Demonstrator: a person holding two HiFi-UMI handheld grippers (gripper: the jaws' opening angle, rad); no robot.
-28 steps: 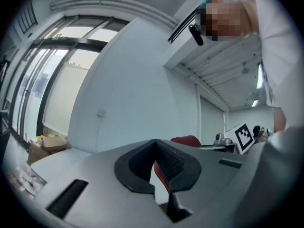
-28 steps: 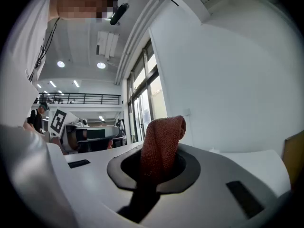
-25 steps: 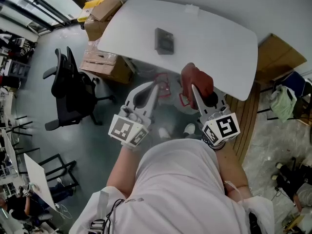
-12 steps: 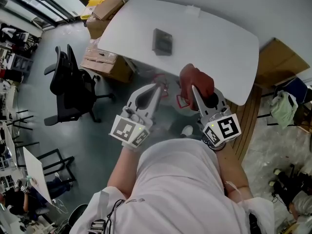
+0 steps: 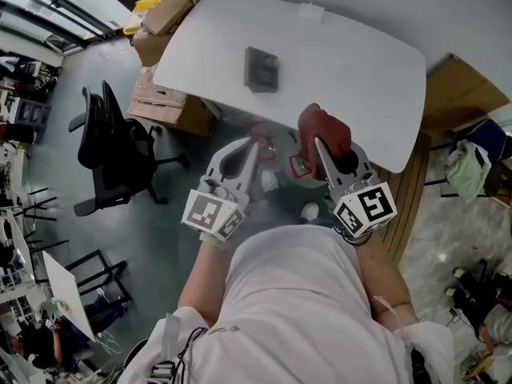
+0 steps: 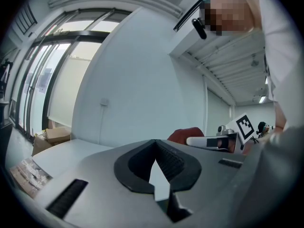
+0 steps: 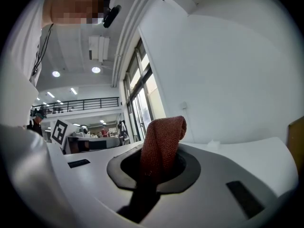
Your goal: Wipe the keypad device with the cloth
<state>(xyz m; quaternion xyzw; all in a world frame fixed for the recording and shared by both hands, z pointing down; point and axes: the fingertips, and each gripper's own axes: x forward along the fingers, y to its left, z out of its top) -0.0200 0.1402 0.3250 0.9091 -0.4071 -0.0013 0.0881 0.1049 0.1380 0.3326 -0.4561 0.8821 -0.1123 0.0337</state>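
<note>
The keypad device, a dark grey slab, lies flat on the white table, towards its far side. Both grippers hang side by side short of the table's near edge, pointing level at it. My left gripper is shut with nothing in it. My right gripper is shut on a rust-red cloth, whose folded end sticks up past the jaws. In the left gripper view the cloth and the right gripper show to the right.
A black office chair stands on the floor at the left. Cardboard boxes sit beside the table's left end. A wooden panel leans at the right, with a green bag below it.
The head view has drifted, so the table and device sit slightly further left. Both grippers keep side by side near the table edge; the cloth stays gripped.
</note>
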